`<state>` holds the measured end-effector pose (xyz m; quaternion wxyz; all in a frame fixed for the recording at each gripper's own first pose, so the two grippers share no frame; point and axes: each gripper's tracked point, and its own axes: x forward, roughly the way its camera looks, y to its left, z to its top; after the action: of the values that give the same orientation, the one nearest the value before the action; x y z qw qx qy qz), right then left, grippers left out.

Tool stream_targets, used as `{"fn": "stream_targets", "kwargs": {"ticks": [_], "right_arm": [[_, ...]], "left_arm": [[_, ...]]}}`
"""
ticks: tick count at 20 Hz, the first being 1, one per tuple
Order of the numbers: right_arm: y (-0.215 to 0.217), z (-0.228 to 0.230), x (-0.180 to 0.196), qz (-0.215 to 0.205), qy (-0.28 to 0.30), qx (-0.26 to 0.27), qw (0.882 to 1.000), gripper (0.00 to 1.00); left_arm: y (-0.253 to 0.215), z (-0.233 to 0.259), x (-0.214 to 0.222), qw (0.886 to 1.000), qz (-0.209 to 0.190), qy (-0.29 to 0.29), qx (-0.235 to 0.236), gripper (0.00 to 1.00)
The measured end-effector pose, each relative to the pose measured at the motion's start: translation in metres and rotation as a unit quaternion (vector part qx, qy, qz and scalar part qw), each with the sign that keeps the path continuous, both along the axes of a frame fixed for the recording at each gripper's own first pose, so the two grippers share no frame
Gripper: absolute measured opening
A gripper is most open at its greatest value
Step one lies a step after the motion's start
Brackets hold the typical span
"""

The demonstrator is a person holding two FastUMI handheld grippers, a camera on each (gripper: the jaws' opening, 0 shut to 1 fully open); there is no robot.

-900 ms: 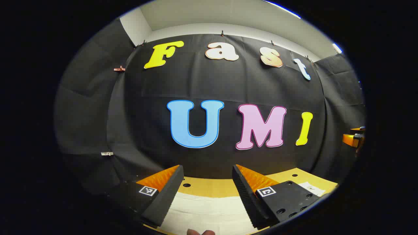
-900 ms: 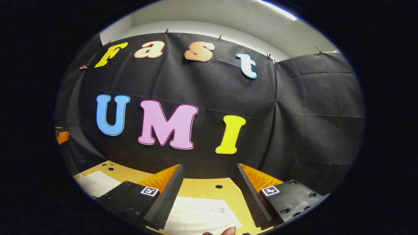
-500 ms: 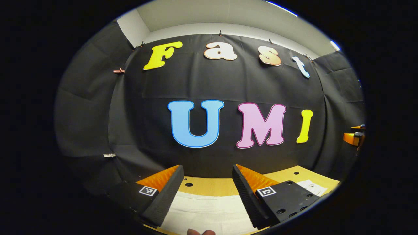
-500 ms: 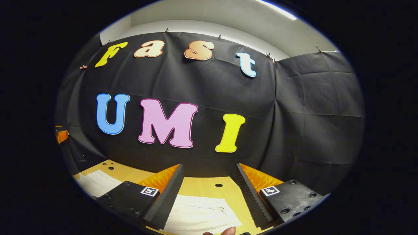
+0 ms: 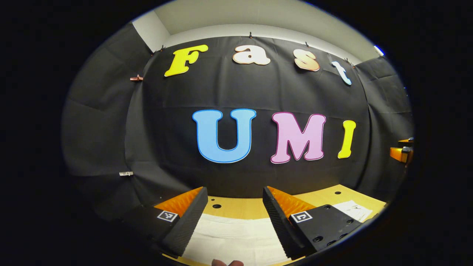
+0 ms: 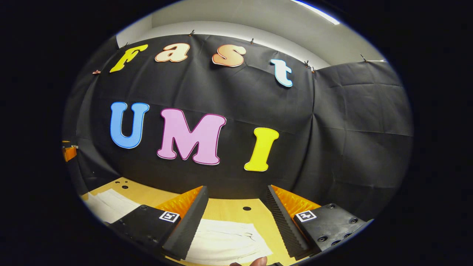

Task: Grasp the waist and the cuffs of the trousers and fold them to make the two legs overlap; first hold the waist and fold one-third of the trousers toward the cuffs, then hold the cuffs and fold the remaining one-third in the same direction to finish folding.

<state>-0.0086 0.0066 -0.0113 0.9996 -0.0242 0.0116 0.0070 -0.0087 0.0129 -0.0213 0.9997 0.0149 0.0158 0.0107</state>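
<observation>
Where the white trousers (image 5: 236, 236) lie flat on the yellow wooden bench (image 5: 240, 207), we see them as a pale cloth that begins just under the cameras and reaches a short way toward the black wall. In the left gripper view the far edge of the cloth runs straight from left to right, and another white part (image 5: 353, 210) lies far to the right on the same bench, so the long axis seems to go sideways along the bench; we cannot tell which end is the waist and which end holds the cuffs. In the right gripper view the trousers (image 6: 225, 242) show some wrinkles and a seam near their right edge, and one more white part (image 6: 107, 205) lies at the left.

The left hand-held gripper (image 5: 232, 212) hangs above the cloth with its two fingers spread wide and nothing between them. The right hand-held gripper (image 6: 236, 210) is wide in the same way, over the right end of the cloth, and it touches nothing that we can see. Small round holes mark the bench behind the cloth. A fingertip (image 5: 227, 263) appears at the bottom edge of the left gripper view.
</observation>
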Motion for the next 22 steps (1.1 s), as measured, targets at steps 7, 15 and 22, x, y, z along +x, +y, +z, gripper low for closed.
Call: {"fn": "stream_targets", "kwargs": {"ticks": [7, 15, 22], "right_arm": [[-0.017, -0.109, -0.010, 0.055, 0.065, -0.238, 0.968, 0.98], [-0.049, -0.290, -0.044, 0.186, 0.205, -0.423, 0.863, 0.97], [-0.073, -0.333, -0.044, 0.210, 0.249, -0.455, 0.829, 0.97]], "left_arm": [[0.037, -0.132, -0.015, 0.977, -0.082, 0.090, 0.176, 0.97], [0.115, -0.312, -0.079, 0.845, -0.222, 0.294, 0.387, 0.97], [0.162, -0.370, -0.081, 0.732, -0.267, 0.384, 0.496, 0.97]]}}
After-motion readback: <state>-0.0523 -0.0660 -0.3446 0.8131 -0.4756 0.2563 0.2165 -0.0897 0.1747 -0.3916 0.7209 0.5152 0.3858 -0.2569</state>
